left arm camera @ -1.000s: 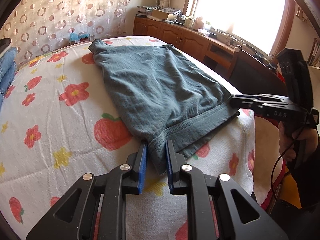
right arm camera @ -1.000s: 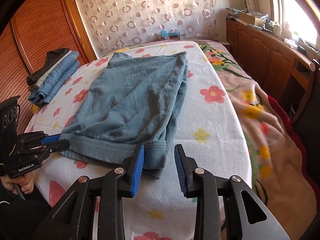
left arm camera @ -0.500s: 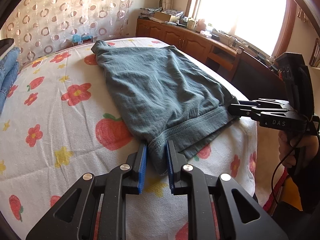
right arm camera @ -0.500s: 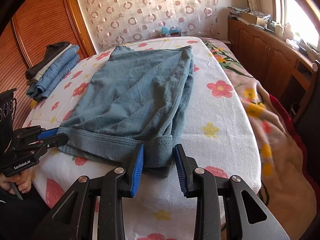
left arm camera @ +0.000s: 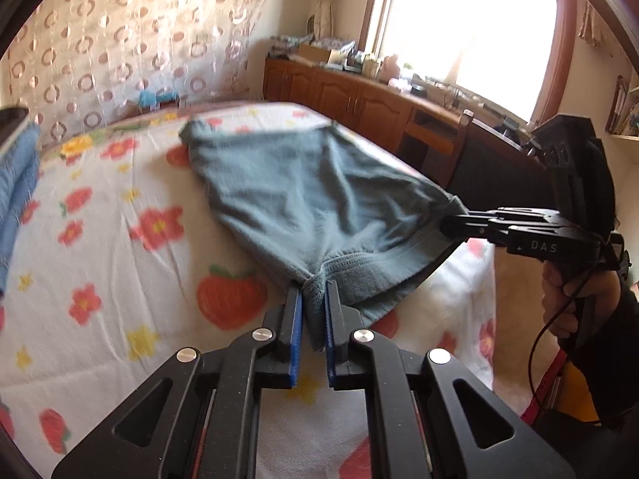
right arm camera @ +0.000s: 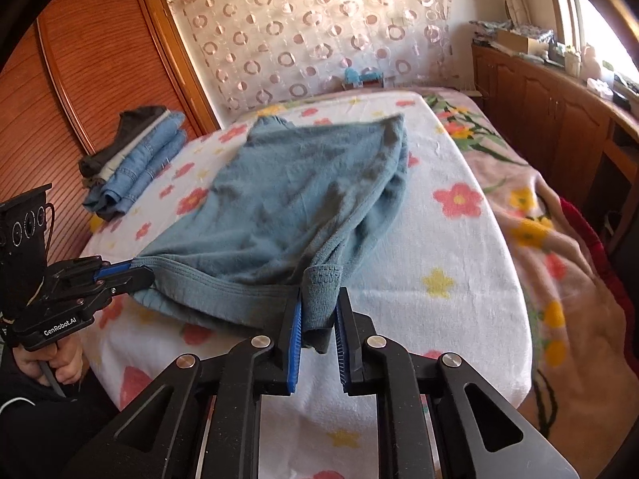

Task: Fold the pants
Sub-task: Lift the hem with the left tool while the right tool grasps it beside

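Note:
Grey-blue pants [left arm camera: 311,195] lie on the flowered bed cover [left arm camera: 112,279], also in the right wrist view [right arm camera: 295,199]. My left gripper [left arm camera: 313,295] is shut on one corner of the waistband. It also shows at the left of the right wrist view [right arm camera: 131,273]. My right gripper [right arm camera: 319,299] is shut on the other waistband corner, and shows at the right of the left wrist view [left arm camera: 451,225]. The near end of the pants hangs lifted between the two grippers. The far end rests on the bed.
A stack of folded jeans and dark clothes [right arm camera: 135,163] lies at the bed's far left by the wooden wardrobe [right arm camera: 80,92]. A wooden sideboard [left arm camera: 359,99] with clutter runs under the window. A pink blanket [right arm camera: 551,239] hangs off the bed's right side.
Both grippers have closed tighter on the waistband corners and risen, lifting the near end of the pants off the bed and pulling the waistband taut.

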